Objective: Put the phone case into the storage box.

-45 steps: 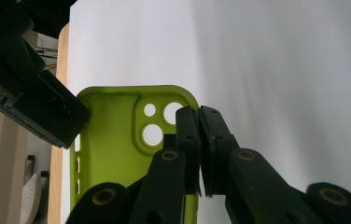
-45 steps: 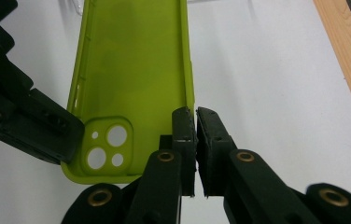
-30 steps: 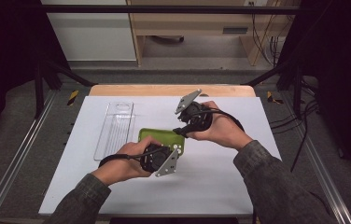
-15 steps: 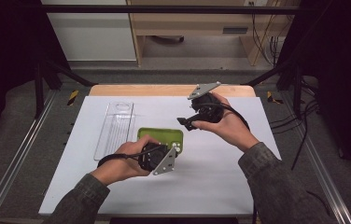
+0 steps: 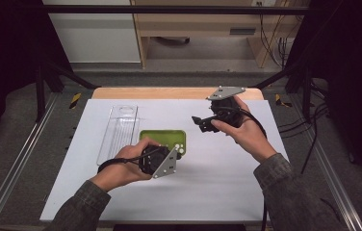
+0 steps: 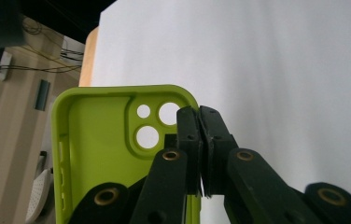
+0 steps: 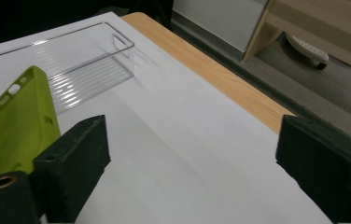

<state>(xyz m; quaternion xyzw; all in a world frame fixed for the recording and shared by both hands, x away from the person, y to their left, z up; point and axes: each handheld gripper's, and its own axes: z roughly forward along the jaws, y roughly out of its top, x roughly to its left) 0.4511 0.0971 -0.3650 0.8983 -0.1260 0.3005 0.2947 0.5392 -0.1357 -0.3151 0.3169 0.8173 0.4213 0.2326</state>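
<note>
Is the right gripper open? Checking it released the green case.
Open: right gripper jaws stand wide apart, nothing between; green case lies aside.

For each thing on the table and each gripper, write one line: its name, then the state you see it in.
Green phone case: empty, hollow side up, edge pinched by the left gripper.
Clear plastic tray: empty, flat on the white table cover, beside the case.
Left gripper: shut on the case's edge.
Right gripper: open, nothing between its jaws, held above the table away from the case; its jaws have just been opening.

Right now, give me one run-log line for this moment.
left hand-held gripper: shut on green case rim | right hand-held gripper: open, empty | clear tray: beside case
</note>
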